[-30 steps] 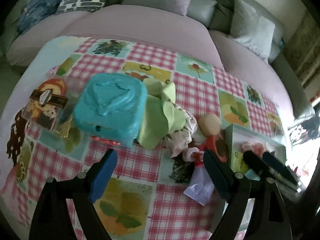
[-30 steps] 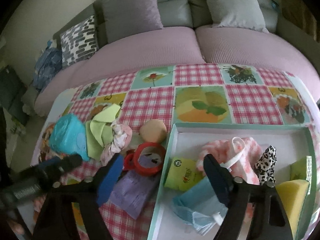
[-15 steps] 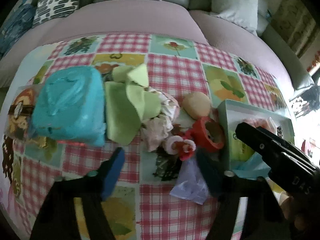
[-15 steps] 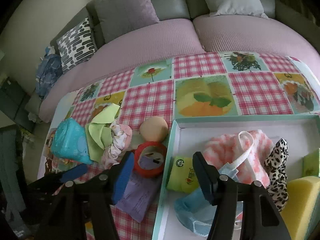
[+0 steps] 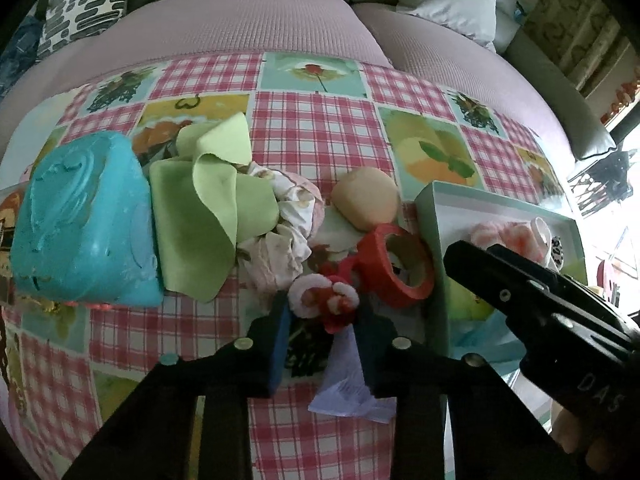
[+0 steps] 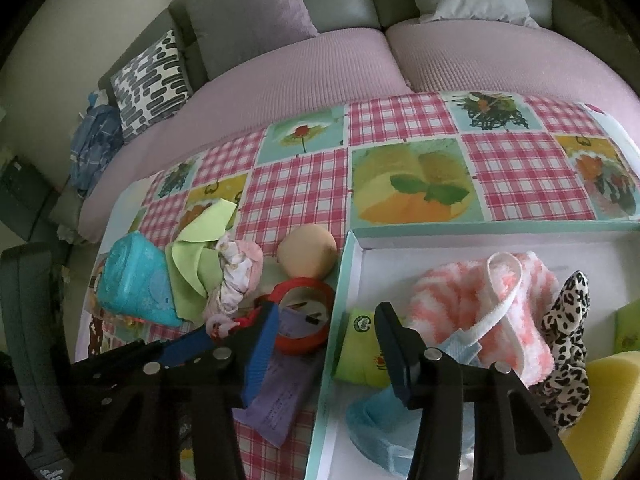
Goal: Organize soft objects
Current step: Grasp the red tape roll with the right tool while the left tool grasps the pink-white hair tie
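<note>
Left gripper (image 5: pixel 322 332) jaws closing around pompom tie (image 5: pixel 323 298), mid-table just beside the tray (image 5: pixel 430 248); pinch its centre, lift clear. Right gripper (image 6: pixel 326 344) closing, nothing between jaws.

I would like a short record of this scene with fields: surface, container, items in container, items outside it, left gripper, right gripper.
surface: checked tablecloth
container: teal tray
items in container: pink-white sock, leopard scrunchie, yellow sponge, blue mask
items outside it: turquoise pack, green cloths, beige ball, red tape roll, purple packet
left gripper: jaws closing around pink-red pompom
right gripper: jaws closing, over the tray's edge, gripping nothing
</note>
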A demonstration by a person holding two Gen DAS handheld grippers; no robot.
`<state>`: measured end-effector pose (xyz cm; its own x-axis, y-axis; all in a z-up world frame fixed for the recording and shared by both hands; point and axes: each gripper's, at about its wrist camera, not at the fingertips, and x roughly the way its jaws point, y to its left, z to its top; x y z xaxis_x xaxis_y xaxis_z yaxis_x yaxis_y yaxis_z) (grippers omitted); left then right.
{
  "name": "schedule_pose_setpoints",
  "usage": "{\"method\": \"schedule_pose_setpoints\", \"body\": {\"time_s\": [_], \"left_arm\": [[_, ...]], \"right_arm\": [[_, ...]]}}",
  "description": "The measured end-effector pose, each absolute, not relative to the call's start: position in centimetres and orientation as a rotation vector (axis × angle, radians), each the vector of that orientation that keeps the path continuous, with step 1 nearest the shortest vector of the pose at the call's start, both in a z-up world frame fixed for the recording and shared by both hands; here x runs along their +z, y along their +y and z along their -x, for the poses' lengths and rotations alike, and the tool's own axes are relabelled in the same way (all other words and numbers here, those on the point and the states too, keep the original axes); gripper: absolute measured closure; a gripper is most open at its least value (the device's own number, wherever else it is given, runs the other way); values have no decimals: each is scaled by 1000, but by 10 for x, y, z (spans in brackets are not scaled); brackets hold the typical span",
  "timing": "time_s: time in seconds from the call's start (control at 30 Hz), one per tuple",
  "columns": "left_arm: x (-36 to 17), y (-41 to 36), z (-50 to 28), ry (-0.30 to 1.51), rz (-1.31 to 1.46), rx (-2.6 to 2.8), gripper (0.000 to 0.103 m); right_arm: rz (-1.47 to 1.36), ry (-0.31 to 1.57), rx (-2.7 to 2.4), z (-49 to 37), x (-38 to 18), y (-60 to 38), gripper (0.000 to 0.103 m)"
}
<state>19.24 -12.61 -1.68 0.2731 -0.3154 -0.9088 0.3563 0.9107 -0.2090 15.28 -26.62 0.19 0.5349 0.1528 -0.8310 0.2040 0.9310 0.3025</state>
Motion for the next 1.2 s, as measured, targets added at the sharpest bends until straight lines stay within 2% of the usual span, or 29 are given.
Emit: {"method": "schedule_pose_setpoints", "body": {"time_s": [0.23,0.43,0.73,1.2], "left_arm": [[-16,-122,-194,1202,-28,-465,77],[-10,-113,-192,1194,4,-471,77],[-9,-95,-190,1193,-6,-419,77],[-18,-87,-191,1227,-24,-397,77]], "right_arm": [[-379,1010,-33,-154,3,-264,51],[-366,996,-21,-154,9,-257,51],[-354,1011,25,-161,6,-243,58],[-359,1065,127,-171,-11,-217,58]]}}
